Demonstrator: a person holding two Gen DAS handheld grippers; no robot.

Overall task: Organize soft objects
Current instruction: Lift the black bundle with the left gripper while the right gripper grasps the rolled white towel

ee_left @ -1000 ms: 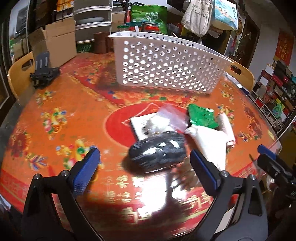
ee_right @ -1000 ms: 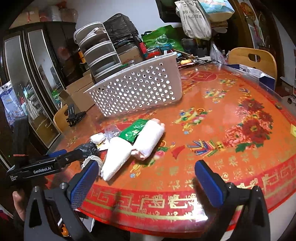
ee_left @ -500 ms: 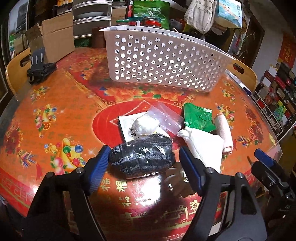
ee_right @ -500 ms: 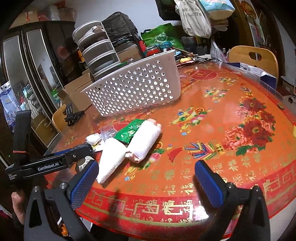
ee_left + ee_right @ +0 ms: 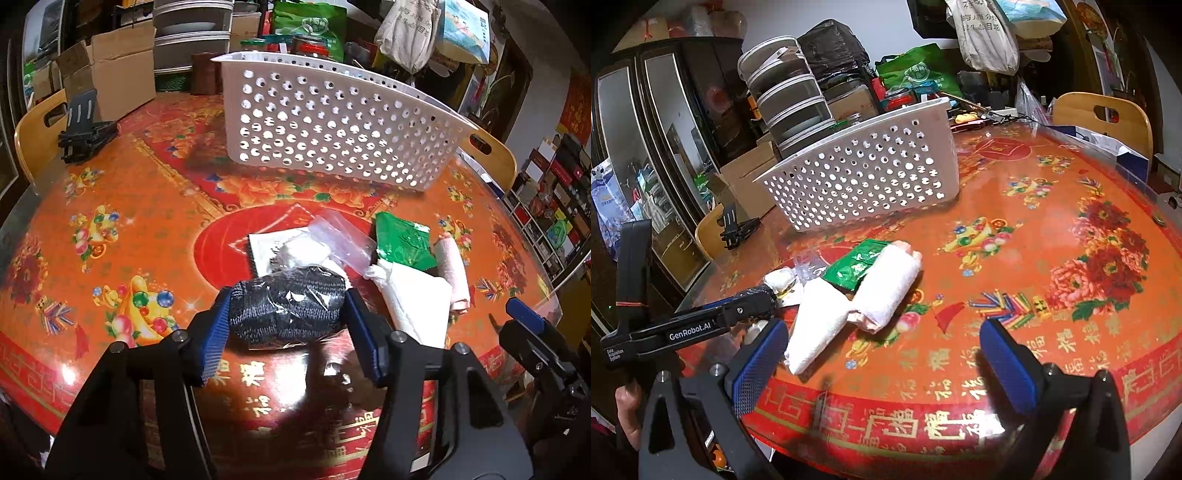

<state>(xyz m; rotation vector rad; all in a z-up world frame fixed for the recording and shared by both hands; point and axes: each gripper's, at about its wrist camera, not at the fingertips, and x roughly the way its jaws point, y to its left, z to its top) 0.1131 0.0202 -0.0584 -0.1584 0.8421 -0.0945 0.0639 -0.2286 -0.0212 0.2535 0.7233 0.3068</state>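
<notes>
Listing items left to right on the red patterned desk [image 5: 129, 192]: black folding stand [image 5: 83, 129] at the far left edge; left tool [image 5: 286, 314] with its blue pads pressed against both ends of a black knit bundle in clear wrap [image 5: 286, 312], the bundle low at the near centre of the desk; white pouch [image 5: 299, 254] and clear zip bag [image 5: 341, 240] just behind the bundle; white perforated basket [image 5: 332, 133] standing farther back; green foil packet [image 5: 402, 243]; folded white cloth [image 5: 415, 299] touching a rolled white-and-pink towel [image 5: 452, 273]; right tool [image 5: 882, 365], pads spread wide apart with nothing between them, hovering at the near desk edge beside the cloth.
</notes>
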